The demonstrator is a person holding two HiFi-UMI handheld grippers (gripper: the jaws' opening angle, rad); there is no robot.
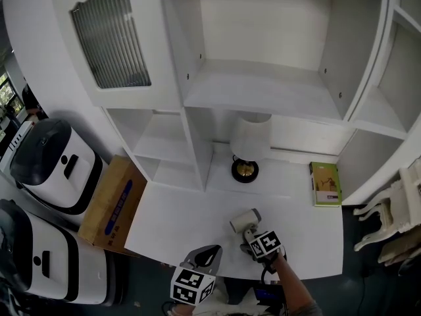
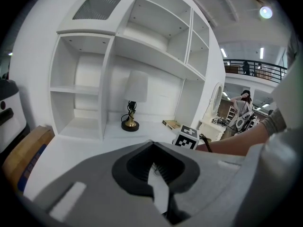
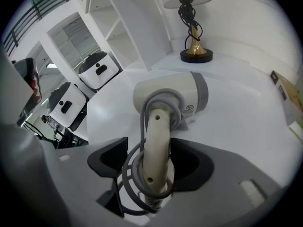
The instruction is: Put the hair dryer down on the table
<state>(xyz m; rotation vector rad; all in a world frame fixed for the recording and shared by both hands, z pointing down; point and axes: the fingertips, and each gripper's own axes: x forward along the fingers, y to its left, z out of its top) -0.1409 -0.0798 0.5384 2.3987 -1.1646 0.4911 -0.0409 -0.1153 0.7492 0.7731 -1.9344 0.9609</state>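
One hair dryer (image 3: pixel 170 96) handle between parted right claw (image 3: pixel 147 148) jaws.

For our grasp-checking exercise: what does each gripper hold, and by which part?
Nothing is gripped. The right gripper is open around the handle of the hair dryer; the left gripper is empty.

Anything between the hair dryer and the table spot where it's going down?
Nothing visible. The hair dryer already appears to rest on bare table, its handle between the right gripper's open fingers, with a gap on one side. The lamp and book sit well behind it.
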